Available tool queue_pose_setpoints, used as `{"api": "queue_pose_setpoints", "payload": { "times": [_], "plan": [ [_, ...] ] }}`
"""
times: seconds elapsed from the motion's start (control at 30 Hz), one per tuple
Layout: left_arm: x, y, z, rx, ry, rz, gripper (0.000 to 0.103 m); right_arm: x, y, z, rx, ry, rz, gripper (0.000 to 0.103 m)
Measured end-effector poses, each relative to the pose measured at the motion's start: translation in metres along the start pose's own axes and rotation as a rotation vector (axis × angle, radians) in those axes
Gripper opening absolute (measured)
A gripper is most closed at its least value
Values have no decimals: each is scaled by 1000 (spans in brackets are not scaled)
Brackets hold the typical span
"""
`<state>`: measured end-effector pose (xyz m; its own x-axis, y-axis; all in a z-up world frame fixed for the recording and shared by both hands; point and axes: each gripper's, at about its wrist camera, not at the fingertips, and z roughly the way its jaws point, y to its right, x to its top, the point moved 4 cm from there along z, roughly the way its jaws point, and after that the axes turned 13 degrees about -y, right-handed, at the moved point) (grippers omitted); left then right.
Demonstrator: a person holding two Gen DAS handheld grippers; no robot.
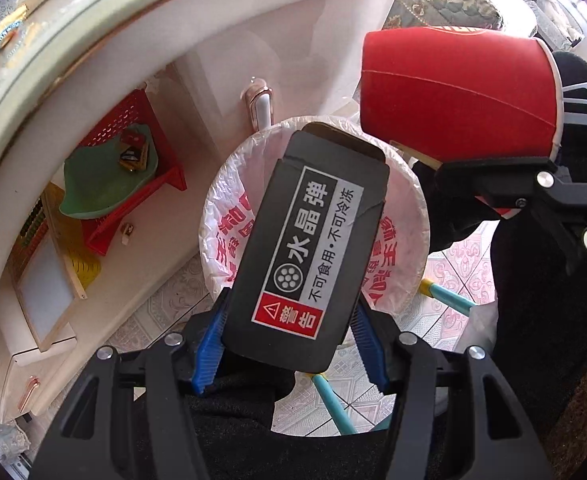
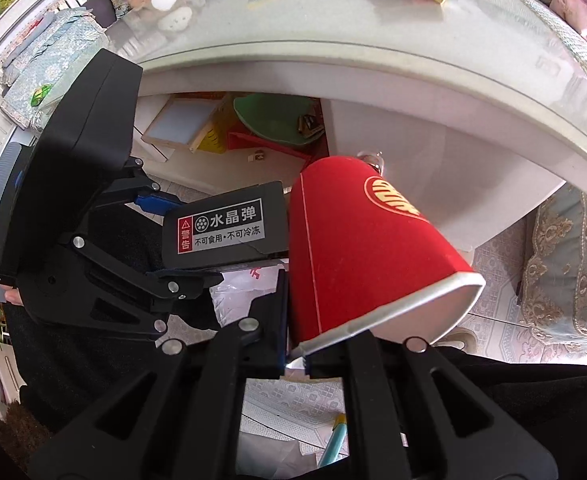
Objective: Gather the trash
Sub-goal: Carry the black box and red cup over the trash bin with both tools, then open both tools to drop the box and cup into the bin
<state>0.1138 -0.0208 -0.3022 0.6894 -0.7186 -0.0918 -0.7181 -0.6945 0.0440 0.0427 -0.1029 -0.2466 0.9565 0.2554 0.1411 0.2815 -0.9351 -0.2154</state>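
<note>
My left gripper [image 1: 289, 320] is shut on a black box [image 1: 309, 248] with a white and red warning label, held right above a round trash bin [image 1: 405, 240] lined with a white printed bag. The box and left gripper also show in the right wrist view [image 2: 225, 228]. My right gripper [image 2: 293, 320] is shut on a red paper cup [image 2: 357, 256], gripping its rim, the cup's bottom pointing away. In the left wrist view the cup [image 1: 457, 92] hangs at the bin's upper right edge.
A white table [image 2: 373, 72] with a glass top carries boxes and wrappers. Under it stand a red basket [image 1: 141, 184] with a green dish [image 1: 105, 180], and a wooden frame [image 1: 49, 284]. Blue sticks [image 1: 449, 296] lie on the tiled floor.
</note>
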Motion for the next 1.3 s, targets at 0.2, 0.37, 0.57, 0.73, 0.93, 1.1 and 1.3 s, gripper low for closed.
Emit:
{"api": "queue_pose_setpoints", "payload": {
  "times": [0.2,0.37,0.57,0.73,0.93,1.1,1.3],
  "plan": [
    [6,-9,19,-36,-31,-35,56,1,11,24,-2,-47,33,7],
    [11,-11,36,-53,-63,-49,56,8,15,34,9,-81,54,7],
    [17,-10,57,-50,-115,-62,56,14,19,51,12,-120,73,7],
    [24,-9,71,-55,-144,-61,56,15,19,63,8,-149,78,7],
    [29,-7,89,-68,-186,-62,56,18,24,90,6,-196,88,7],
    [34,-8,102,-79,-218,-74,56,21,24,112,14,-253,102,7],
    [36,-10,112,-80,-238,-87,56,20,23,137,22,-312,114,7]
  ]
}}
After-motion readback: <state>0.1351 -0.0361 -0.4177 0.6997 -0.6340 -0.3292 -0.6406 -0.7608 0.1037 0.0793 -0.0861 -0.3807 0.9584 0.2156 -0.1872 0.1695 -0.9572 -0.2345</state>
